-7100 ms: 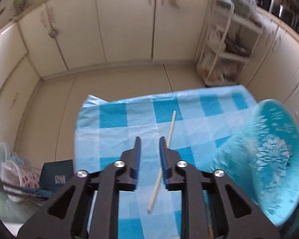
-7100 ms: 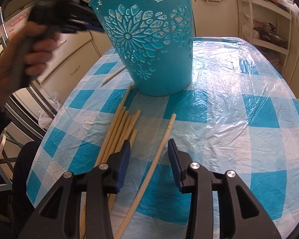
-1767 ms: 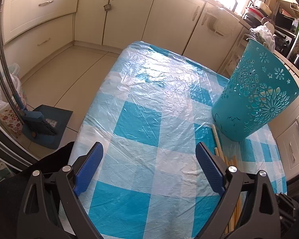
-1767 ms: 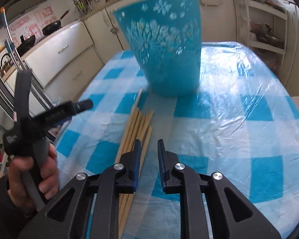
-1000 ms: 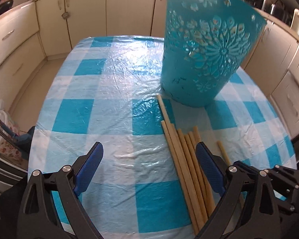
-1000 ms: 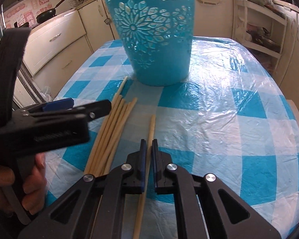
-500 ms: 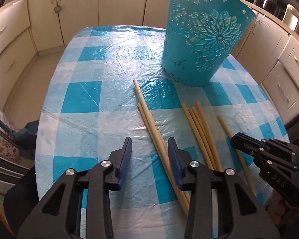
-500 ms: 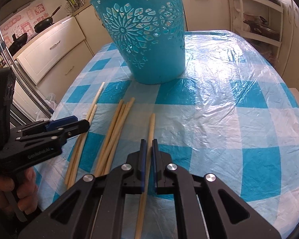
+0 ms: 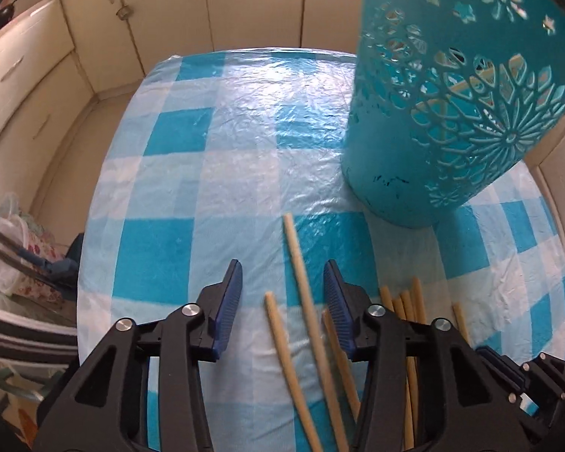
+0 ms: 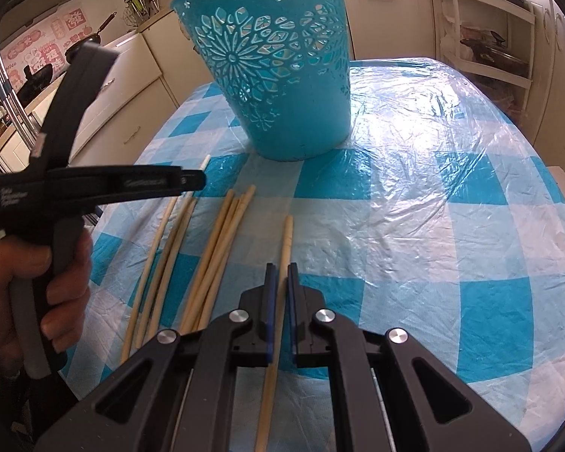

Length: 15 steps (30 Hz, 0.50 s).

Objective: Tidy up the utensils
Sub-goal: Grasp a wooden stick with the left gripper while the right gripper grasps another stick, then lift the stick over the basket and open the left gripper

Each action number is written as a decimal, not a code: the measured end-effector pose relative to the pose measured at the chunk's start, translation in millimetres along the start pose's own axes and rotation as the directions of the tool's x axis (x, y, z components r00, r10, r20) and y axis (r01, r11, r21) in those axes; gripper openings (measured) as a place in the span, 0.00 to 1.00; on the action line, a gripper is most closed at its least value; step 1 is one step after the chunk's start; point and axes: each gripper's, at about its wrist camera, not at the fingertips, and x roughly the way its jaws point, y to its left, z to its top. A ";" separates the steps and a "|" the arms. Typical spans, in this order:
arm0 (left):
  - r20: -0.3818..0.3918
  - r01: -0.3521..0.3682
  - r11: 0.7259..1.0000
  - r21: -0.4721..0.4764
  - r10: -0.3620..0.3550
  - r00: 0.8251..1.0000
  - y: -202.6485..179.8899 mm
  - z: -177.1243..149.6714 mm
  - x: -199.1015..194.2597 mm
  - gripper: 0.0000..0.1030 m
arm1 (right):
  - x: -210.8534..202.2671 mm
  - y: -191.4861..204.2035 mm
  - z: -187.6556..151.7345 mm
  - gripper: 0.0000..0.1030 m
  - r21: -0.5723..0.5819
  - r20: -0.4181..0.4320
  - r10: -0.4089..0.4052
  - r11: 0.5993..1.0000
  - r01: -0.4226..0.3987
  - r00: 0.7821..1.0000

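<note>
Left hand-held gripper (image 9: pixel 282 301): blue pads apart, having just narrowed from wide open; held over the worktop (image 9: pixel 207 173) with two pale sticks (image 9: pixel 301 282) lying loose in the gap, neither pressed by a pad. Lower ends of both sticks cut off by the frame edge. Seen side-on in the right wrist view, with the hand (image 10: pixel 37 282) wrapped round its grip; pad tips hard to make out from there.
Bundle of sticks (image 10: pixel 222 245): flat on the checked blue-and-white cover, between the two grippers; near ends hidden behind the gripper bodies, exact count uncertain.
Single stick (image 10: pixel 287 241): clamped in the right hand-held gripper (image 10: pixel 278 275), pads drawn together on it; far tip towards the basket, rear length running under the gripper and out of frame.
Turquoise basket (image 10: pixel 282 75): upright at the far side of the worktop, pierced flower pattern; something pale glimpsed through the holes in the left wrist view, not identifiable. Rim cut off in that view.
Background cupboards, shelf rack (image 10: pixel 489 30): blurred at the edges.
</note>
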 end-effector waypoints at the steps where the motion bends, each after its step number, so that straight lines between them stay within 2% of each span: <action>1: 0.000 -0.004 1.000 0.021 0.004 1.000 -3.3 2.7 1.2 0.27 | 0.3 0.1 0.2 0.06 0.000 0.000 0.000 1.000 0.000 1.000; 2: -0.004 0.005 0.999 0.033 -0.005 1.000 -5.5 4.3 1.6 0.17 | 0.5 0.3 0.1 0.06 -0.001 0.001 0.000 1.000 0.000 1.000; 4: -0.018 0.031 0.998 0.052 -0.030 0.999 -9.2 7.5 2.7 0.06 | 0.8 0.5 0.4 0.06 -0.004 0.002 -0.002 1.000 0.002 1.000; 8: -0.028 0.063 0.997 0.048 -0.062 0.998 -7.8 9.4 3.2 0.05 | 1.2 1.0 0.2 0.06 -0.009 0.005 -0.003 1.000 0.003 1.000; 15: 0.011 0.139 0.987 -0.083 -0.139 0.990 18.4 -1.2 -16.9 0.05 | 1.3 1.1 -0.8 0.06 -0.012 0.012 -0.002 1.000 0.002 1.000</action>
